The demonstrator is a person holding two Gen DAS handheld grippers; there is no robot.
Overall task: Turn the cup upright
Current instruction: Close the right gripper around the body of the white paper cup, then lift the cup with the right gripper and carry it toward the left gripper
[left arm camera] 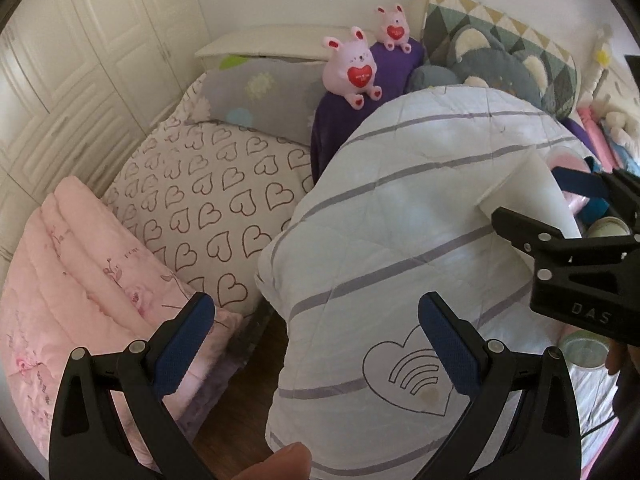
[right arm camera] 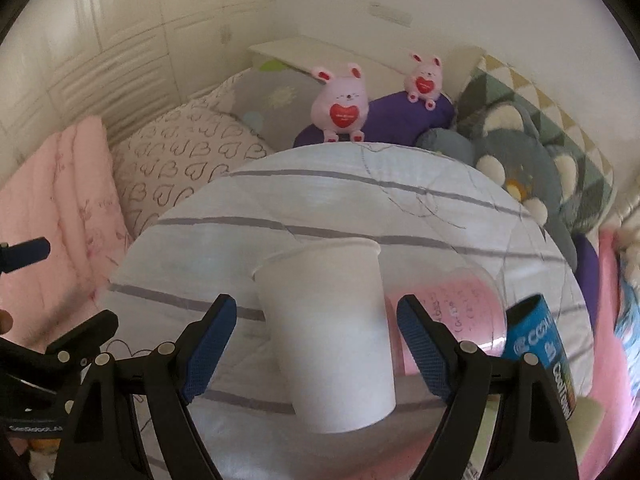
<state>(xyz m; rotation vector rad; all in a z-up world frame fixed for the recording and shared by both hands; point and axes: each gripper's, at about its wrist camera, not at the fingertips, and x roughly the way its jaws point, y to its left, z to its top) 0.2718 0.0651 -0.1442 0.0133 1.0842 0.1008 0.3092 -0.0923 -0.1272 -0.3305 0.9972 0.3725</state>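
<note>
One cup [right arm camera: 332, 336] stands rim-up on the quilt [right arm camera: 320, 200] between the right gripper's [right arm camera: 316, 344] wide jaws, apparently untouched; left gripper [left arm camera: 316, 344] wide, empty; flip apparently done.

Cup [right arm camera: 332, 332] plain white. Quilt [left arm camera: 400, 200] under it pale white-blue, grey-lilac stripes, outlined heart motif. Pillow [left arm camera: 224, 184] white with dark outlined hearts. Folded blanket [left arm camera: 72, 272] pink, faint floral print. Two bunny toys [left arm camera: 352, 66] pink, red hearts on bellies, on purple cushion [left arm camera: 396, 60]. Gripper pads [right arm camera: 210, 354] blue, textured; frames black. Can [right arm camera: 540, 344] blue, white lettering.
</note>
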